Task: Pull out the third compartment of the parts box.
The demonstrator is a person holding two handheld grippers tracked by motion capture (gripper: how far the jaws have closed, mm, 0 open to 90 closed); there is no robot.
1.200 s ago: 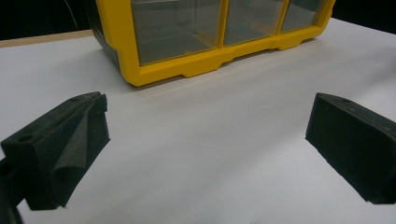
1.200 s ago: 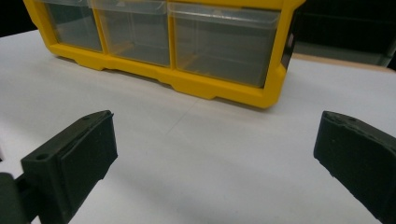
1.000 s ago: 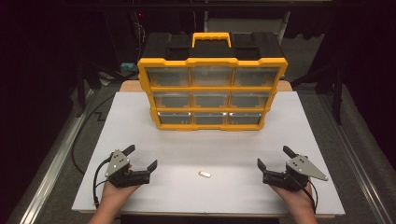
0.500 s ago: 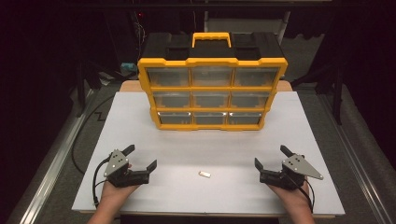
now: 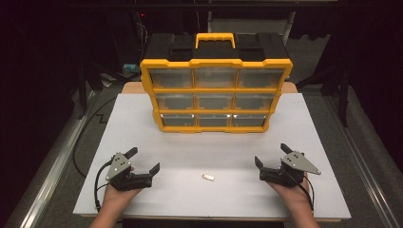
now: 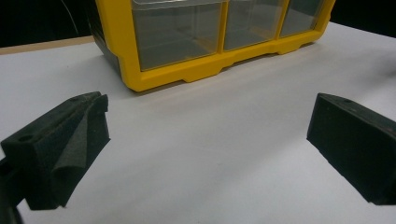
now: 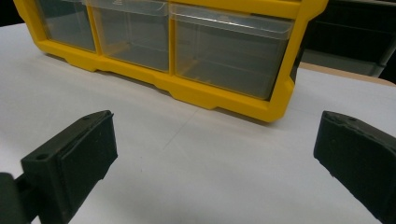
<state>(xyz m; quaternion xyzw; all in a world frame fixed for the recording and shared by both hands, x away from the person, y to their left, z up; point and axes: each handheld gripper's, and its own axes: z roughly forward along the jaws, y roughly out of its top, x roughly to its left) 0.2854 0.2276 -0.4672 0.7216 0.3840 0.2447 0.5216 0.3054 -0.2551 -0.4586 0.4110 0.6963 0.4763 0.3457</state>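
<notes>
Between left hand-held gripper [image 5: 142,161] and right hand-held gripper [image 5: 271,155] (both released, empty) lies small white piece [image 5: 207,177]; approach low, straddle squarely.

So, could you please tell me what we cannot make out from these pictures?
- The small pale piece on the table, high view: too small to identify.
- The yellow drawer organiser: its top is cut off by the upper edge in both gripper views, and what its drawers hold is blurred behind the cloudy plastic.
- The left gripper and right gripper, own views: jaws cut off by the bottom and side edges.
</notes>
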